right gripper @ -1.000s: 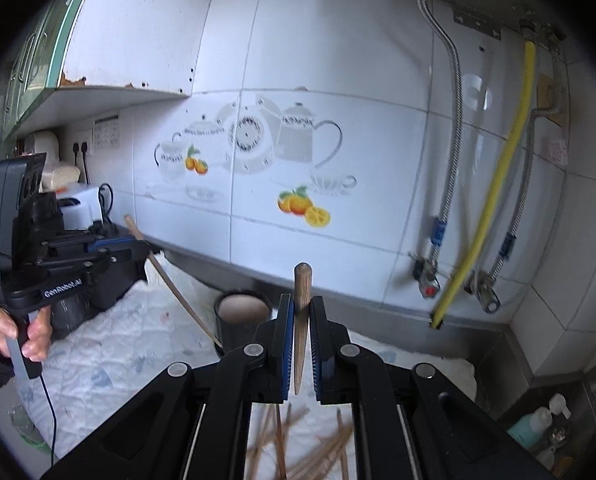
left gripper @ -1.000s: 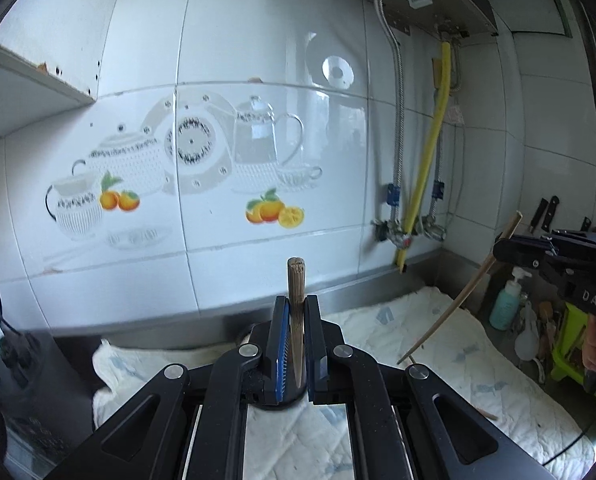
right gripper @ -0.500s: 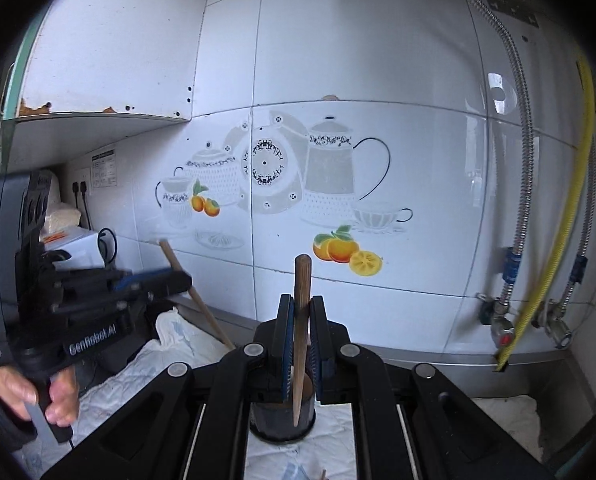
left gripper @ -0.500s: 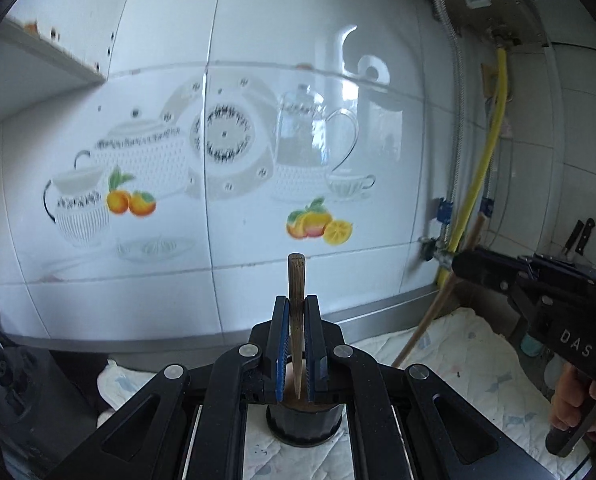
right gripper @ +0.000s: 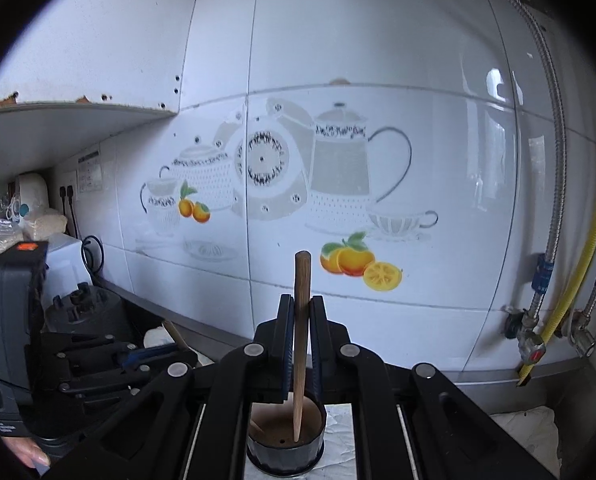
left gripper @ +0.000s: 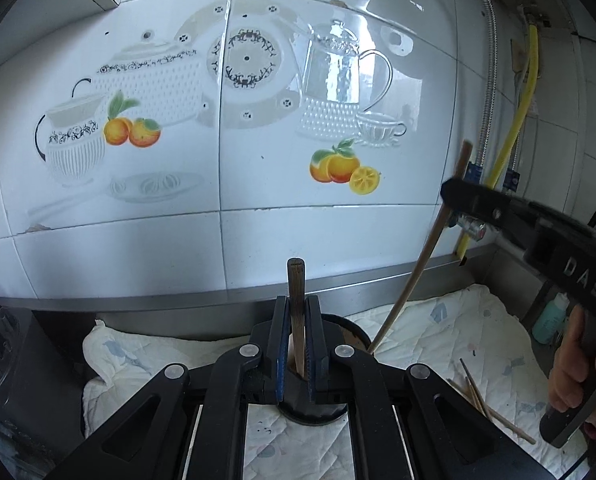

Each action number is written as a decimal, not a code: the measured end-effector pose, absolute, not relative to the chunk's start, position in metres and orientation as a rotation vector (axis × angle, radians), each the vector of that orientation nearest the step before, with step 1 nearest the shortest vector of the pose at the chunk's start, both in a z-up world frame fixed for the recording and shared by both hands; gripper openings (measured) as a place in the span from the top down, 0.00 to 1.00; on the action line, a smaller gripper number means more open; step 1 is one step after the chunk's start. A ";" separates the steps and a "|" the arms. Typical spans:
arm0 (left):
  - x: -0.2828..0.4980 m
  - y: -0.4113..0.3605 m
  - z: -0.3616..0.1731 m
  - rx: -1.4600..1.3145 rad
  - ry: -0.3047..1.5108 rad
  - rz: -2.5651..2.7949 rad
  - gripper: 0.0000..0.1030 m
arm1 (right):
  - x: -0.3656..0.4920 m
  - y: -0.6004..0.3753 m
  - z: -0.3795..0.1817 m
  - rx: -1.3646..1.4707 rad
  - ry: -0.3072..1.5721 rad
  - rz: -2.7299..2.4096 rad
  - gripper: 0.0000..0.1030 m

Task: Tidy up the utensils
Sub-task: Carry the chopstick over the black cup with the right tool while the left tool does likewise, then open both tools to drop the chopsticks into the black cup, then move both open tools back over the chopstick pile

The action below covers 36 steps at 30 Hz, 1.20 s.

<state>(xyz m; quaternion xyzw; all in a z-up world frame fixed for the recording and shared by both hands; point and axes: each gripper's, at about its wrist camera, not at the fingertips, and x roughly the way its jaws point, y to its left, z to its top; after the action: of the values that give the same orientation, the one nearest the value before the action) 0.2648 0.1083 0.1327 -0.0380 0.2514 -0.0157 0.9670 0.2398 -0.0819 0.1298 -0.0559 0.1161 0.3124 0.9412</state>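
A: Where does the left gripper (left gripper: pixel 297 344) stand?

B: Its jaws are nearly together, clamped on a dark brown chopstick (left gripper: pixel 296 300) that rises almost upright between the blue pads. The stick's lower end reaches down toward the round black holder (left gripper: pixel 350 330) just beyond the jaws, though the gripper's own body hides most of that holder from the left wrist camera.

A: And the right gripper (right gripper: pixel 301 344)?

B: Closed the same way, pinching a lighter wooden chopstick (right gripper: pixel 301 308). That stick leans slightly, and its pointed tip hangs inside the black holder (right gripper: pixel 285 446), above the brown bottom. Whether the tip touches the bottom cannot be told.

A: Can each gripper be seen from the other camera?

B: Yes. In the left wrist view the right gripper comes in from the right side, a hand (left gripper: pixel 574 368) on its handle, its light chopstick (left gripper: pixel 418 276) slanting down to the holder's right rim. In the right wrist view the left gripper (right gripper: pixel 166 354) lies low at the left.

A: Where is the holder?

B: On a white quilted cloth (left gripper: pixel 438 340) spread over the counter, near the tiled wall (left gripper: pixel 258 184) with its teapot and orange picture. More chopsticks (left gripper: pixel 482 400) lie loose on the cloth to the right of the holder.
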 end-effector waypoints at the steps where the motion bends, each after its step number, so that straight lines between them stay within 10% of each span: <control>1: 0.266 0.109 0.131 -0.077 0.515 -0.031 0.92 | 0.243 -0.081 0.123 -0.116 0.259 0.637 0.90; 6: 0.264 0.109 0.129 -0.075 0.534 -0.020 0.89 | 0.251 -0.079 0.101 -0.142 0.336 0.630 0.90; 11: 0.252 0.107 0.139 -0.076 0.503 -0.012 0.48 | 0.252 -0.084 0.097 -0.140 0.368 0.628 0.90; 36: 0.088 0.038 0.122 0.018 0.573 -0.065 0.47 | 0.115 -0.205 0.067 -0.138 0.402 0.522 0.58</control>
<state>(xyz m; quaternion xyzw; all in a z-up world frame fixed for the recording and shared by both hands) 0.0881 0.0375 0.1217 0.0089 0.2824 -0.0318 0.9587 0.1148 -0.2051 0.0668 -0.0676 0.1974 0.2560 0.9439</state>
